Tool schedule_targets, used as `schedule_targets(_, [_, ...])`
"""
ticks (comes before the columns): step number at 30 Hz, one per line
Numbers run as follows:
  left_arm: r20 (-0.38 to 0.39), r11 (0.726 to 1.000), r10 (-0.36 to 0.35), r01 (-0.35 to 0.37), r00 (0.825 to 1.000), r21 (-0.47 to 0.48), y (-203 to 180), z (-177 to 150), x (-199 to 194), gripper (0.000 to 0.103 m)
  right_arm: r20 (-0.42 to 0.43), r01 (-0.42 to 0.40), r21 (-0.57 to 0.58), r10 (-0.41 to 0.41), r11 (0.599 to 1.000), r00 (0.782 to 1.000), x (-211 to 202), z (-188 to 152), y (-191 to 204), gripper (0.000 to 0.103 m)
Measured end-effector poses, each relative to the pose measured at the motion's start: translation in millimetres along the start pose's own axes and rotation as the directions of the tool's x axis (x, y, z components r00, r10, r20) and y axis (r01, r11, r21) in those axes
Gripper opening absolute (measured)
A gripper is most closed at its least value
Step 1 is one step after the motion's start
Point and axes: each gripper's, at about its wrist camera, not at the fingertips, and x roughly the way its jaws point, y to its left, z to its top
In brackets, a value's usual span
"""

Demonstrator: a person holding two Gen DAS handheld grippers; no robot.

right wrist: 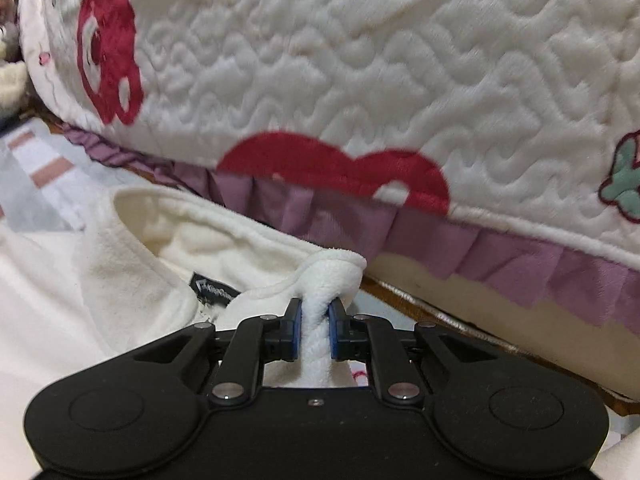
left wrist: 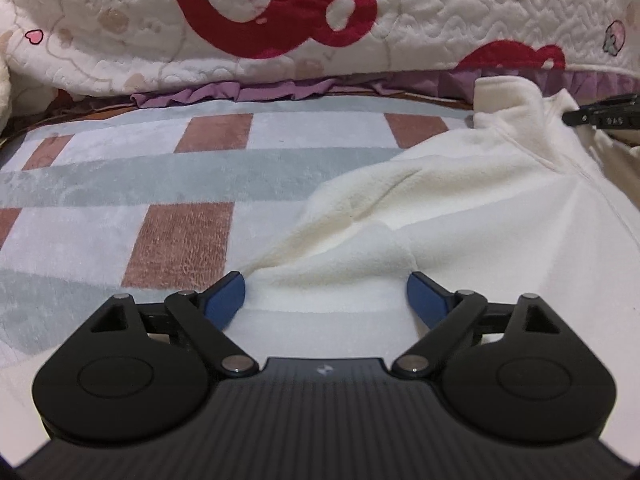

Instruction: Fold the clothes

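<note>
**Already pinched at the neck: right claw has the fleece, left claw spread**

Right now the cream fleece garment (left wrist: 460, 208) lies spread over a checked blanket (left wrist: 120, 184) of grey, white and brown blocks, filling the right and near part of the left wrist view. Its collar (left wrist: 504, 96) sits at the far right, close to a purple ruffle (left wrist: 224, 92) running under a quilted white cover (left wrist: 460, 12) stitched with red bears.

The left claw (left wrist: 325, 294) is spread wide, its blue pads (left wrist: 224, 300) on either side of a low ridge of fleece near the garment's near edge. Whether the pads touch the cloth cannot be told. At the far right edge of this view a bit of the right claw (left wrist: 604, 114) shows beside the collar.

From the right wrist, the right claw (right wrist: 314, 320) is pressed together on a bunched fold of the garment (right wrist: 120, 264) at the edge of its neck opening, the fleece squeezed up between the blue pads (right wrist: 295, 328). A small dark label (right wrist: 214, 290) sits inside the neck, just left of the pinch. The cover (right wrist: 360, 60) and ruffle (right wrist: 460, 244) run close behind.
</note>
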Motion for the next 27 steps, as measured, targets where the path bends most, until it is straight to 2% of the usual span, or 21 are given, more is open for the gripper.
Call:
schedule_targets(1, [-0.002,1.0,0.006,-0.006,1.0,0.009,-1,3,1,0.075,0.011,0.003,0.007,-0.003,1.0,1.0,-2,2,1,0.014])
schedule_targets(2, [-0.003,1.0,0.014,-0.014,1.0,0.024,-2,7,2,0.058,0.022,0.005,0.013,-0.006,1.0,1.0,-4,4,2,0.014])
schedule_targets(3, [0.0,0.999,0.007,-0.007,1.0,0.034,-3,10,2,0.047,0.034,0.006,0.017,-0.007,1.0,0.999,-6,7,3,0.014])
schedule_targets(4, [0.006,0.999,-0.008,0.008,1.0,0.042,-3,13,0,0.011,0.042,0.008,0.013,-0.009,1.0,0.999,-7,8,4,0.014])
schedule_targets(10, [0.125,0.999,0.039,-0.037,0.991,-0.013,3,32,-22,0.011,0.073,0.023,0.027,-0.025,0.999,0.997,-7,15,6,0.013])
schedule_targets(12, [0.117,0.998,0.068,-0.068,0.991,-0.007,5,35,-18,0.011,0.081,0.011,0.036,-0.014,0.999,0.997,-5,18,7,0.013])
schedule_targets(14, [0.077,0.995,0.098,-0.097,0.992,-0.022,7,33,-5,0.011,0.077,0.008,0.028,-0.011,1.0,0.997,3,21,9,0.013])
schedule_targets(16, [0.023,0.991,0.127,-0.126,0.992,-0.047,7,28,10,0.011,0.002,-0.017,0.026,0.017,1.0,1.0,22,20,8,0.014])
schedule_targets(18, [0.02,0.986,0.159,-0.158,0.987,-0.044,2,26,15,0.011,-0.098,-0.034,0.013,0.035,0.999,0.995,41,17,7,0.014])
schedule_targets(19, [0.016,0.984,0.178,-0.177,0.984,-0.031,-2,27,14,0.013,-0.108,-0.035,0.017,0.037,0.999,0.993,41,17,5,0.013])
schedule_targets(21, [0.014,0.976,0.22,-0.22,0.975,-0.012,-9,30,13,0.02,-0.099,-0.032,0.032,0.035,0.999,0.994,34,18,2,0.018])
schedule_targets(23, [0.022,0.969,0.249,-0.248,0.968,-0.02,-9,31,6,0.032,-0.071,-0.059,0.123,0.068,0.991,0.995,15,17,-11,0.03])
schedule_targets(24, [0.032,0.967,0.254,-0.253,0.967,-0.036,-8,33,-1,0.032,-0.042,-0.08,0.168,0.089,0.982,0.995,3,15,-20,0.033])
schedule_targets(26, [0.088,0.977,0.211,-0.206,0.973,-0.061,-6,39,-17,0.032,0.015,-0.094,0.234,0.093,0.968,0.996,-23,7,-42,0.043])
schedule_targets(27, [0.127,0.988,0.151,-0.146,0.98,-0.049,-9,42,-26,0.032,0.016,-0.072,0.254,0.07,0.965,0.997,-35,3,-54,0.044])
